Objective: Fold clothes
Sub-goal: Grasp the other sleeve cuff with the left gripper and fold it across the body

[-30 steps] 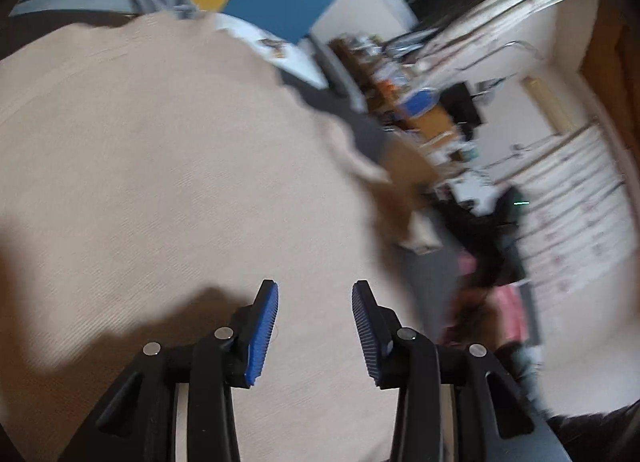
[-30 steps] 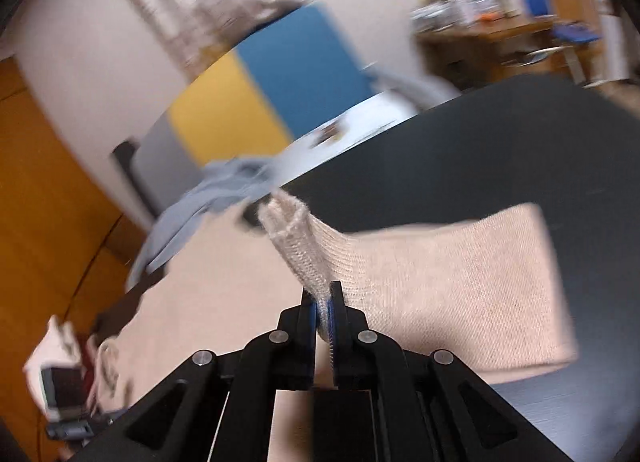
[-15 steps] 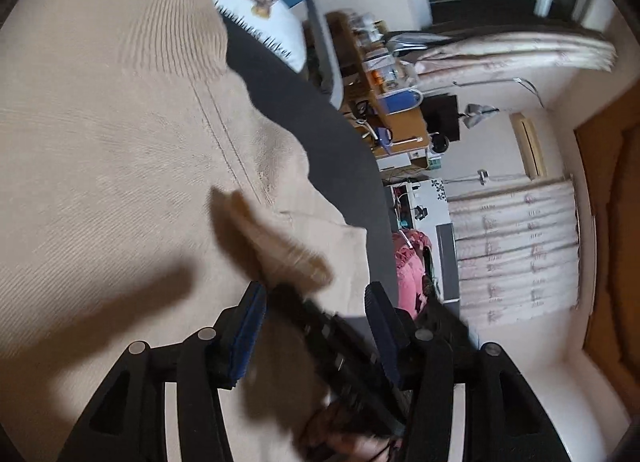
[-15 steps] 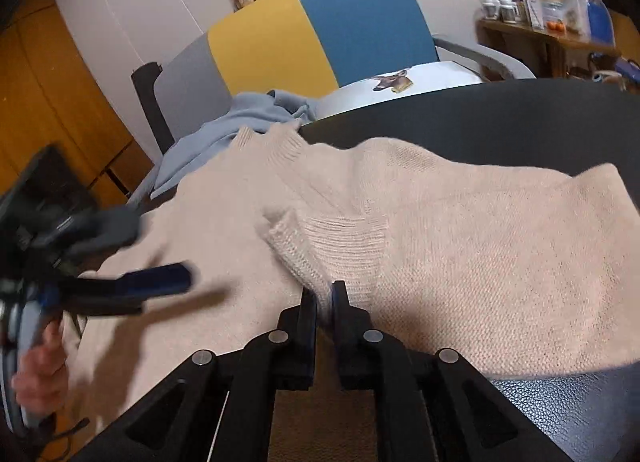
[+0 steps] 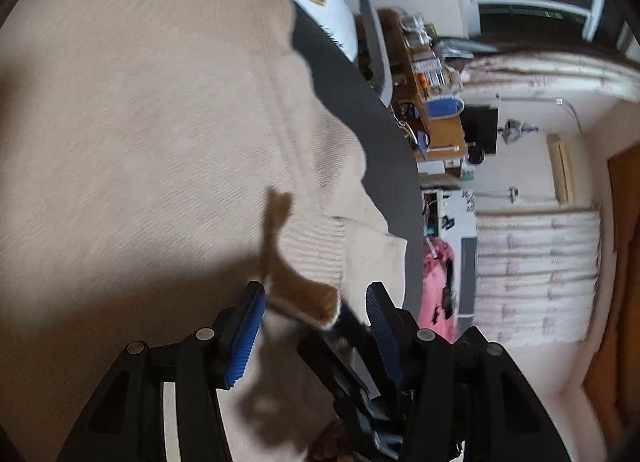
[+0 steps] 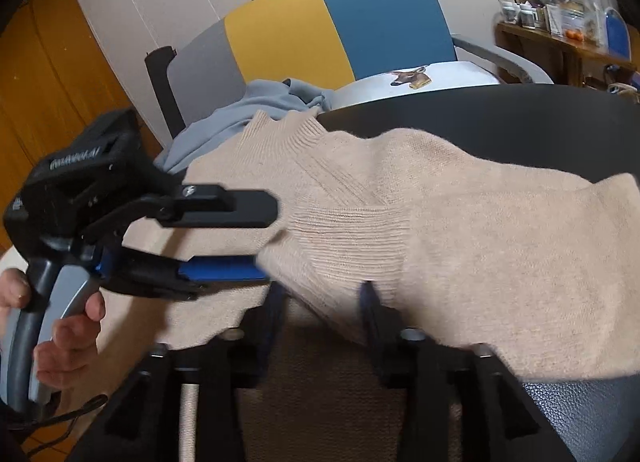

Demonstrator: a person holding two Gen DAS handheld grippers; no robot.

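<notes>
The right gripper's fingers have sprung wide, dropping the ribbed cuff they pinched half a second ago. The sleeve now lies across the beige sweater on the dark worktop, so this fold looks placed. The left gripper's fingers hover wide, holding nothing.

The left wrist view looks down from close above the beige knitted sweater on the dark worktop, facing rightward into the room. The right wrist view sits low, close over the same sweater, facing the yellow-and-blue chair; both share its ribbed cuff.
</notes>
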